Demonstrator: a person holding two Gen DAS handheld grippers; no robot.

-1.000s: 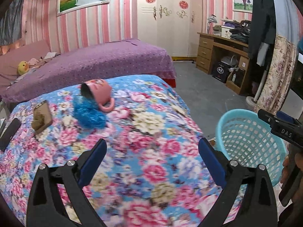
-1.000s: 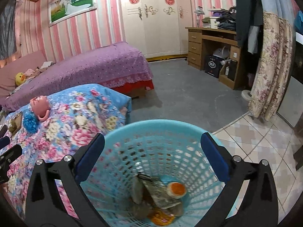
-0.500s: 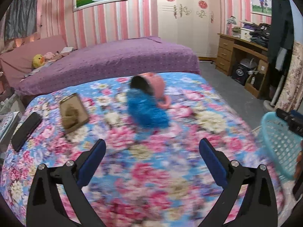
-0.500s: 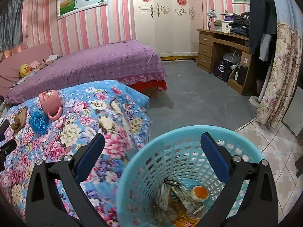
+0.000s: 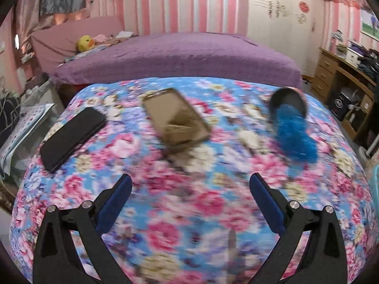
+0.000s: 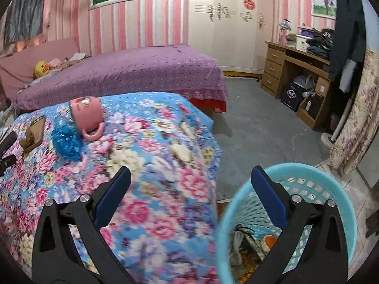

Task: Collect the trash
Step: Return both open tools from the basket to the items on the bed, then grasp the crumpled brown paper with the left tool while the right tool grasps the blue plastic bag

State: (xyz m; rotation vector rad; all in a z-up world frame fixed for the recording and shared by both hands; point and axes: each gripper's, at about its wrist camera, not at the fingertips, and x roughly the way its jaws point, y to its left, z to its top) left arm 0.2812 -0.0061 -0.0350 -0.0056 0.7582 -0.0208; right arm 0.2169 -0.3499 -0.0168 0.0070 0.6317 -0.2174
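Here, through the left wrist view: left gripper (image 5: 190, 184) hovering over the floral cover (image 5: 189, 213), jaws wide apart, nothing between them. Ahead on the cover, a black phone (image 5: 73, 137) at the left, a tan case (image 5: 176, 120) with something brown lying on it in the middle, and at the right a tipped cup (image 5: 290, 103) with blue trash (image 5: 295, 137) spilling from its mouth. Much motion blur, so what the brown thing is cannot be told. Purple bed (image 5: 177, 56) behind.

Next, through the right wrist view: right gripper (image 6: 190, 178) with jaws wide apart and empty, the left finger over the cover (image 6: 154, 189), the right finger over the basket (image 6: 236, 213). Basket standing on the floor just beside the cover's edge, holding wrappers (image 6: 236, 246) and a small orange-topped piece (image 6: 268, 240). Farther left, the pink cup (image 6: 86, 113) on its side, handle toward the camera, touching the blue trash (image 6: 66, 139). Tan case (image 6: 33, 132) and phone (image 6: 8, 139) beyond, near the left edge. Desk (image 6: 293, 66) at the far right wall.
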